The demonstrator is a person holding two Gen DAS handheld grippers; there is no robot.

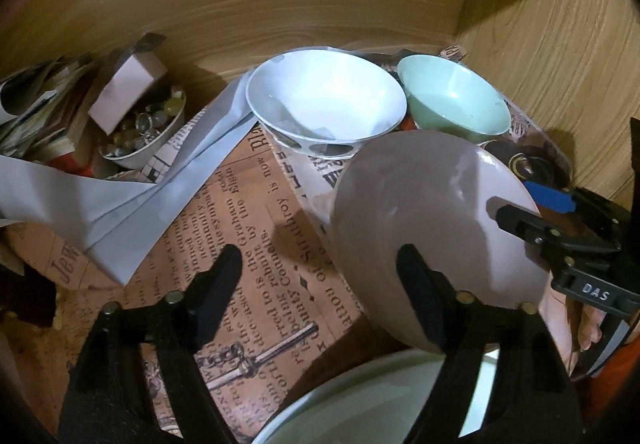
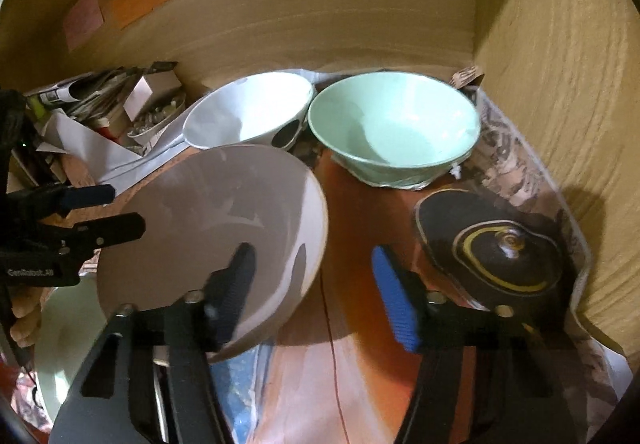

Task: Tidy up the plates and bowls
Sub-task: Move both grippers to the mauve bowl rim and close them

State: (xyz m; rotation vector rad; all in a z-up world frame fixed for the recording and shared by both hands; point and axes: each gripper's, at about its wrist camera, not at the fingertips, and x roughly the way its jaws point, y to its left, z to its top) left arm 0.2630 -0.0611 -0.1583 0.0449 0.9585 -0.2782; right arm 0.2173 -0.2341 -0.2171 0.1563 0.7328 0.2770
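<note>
1. Left wrist view: a cupboard shelf (image 1: 240, 203) lined with old newsprint. A white bowl (image 1: 324, 95) and a green bowl (image 1: 452, 95) stand side by side at the back, the green one in the back right corner.
2. A grey bowl (image 1: 420, 203) stands tilted on edge near the shelf's front right, above a pale plate (image 1: 360, 396) at the front edge.
3. The left gripper (image 1: 320, 260) is spread wide and holds nothing. One finger lies against the grey bowl, and the other hangs over bare newsprint.
4. The right gripper (image 1: 514, 199) comes in from the right, one finger on each side of the bowl's rim.
5. Right wrist view: its jaws are partly open astride that rim. A gap shows beside the blue pad, so I cannot tell whether it pinches.
6. A black lid (image 2: 492, 256) lies by the right wall.
7. Risk: with so doubtful a hold, the tilted bowl could slip and strike the plate below, or knock the white bowl behind it.
</note>
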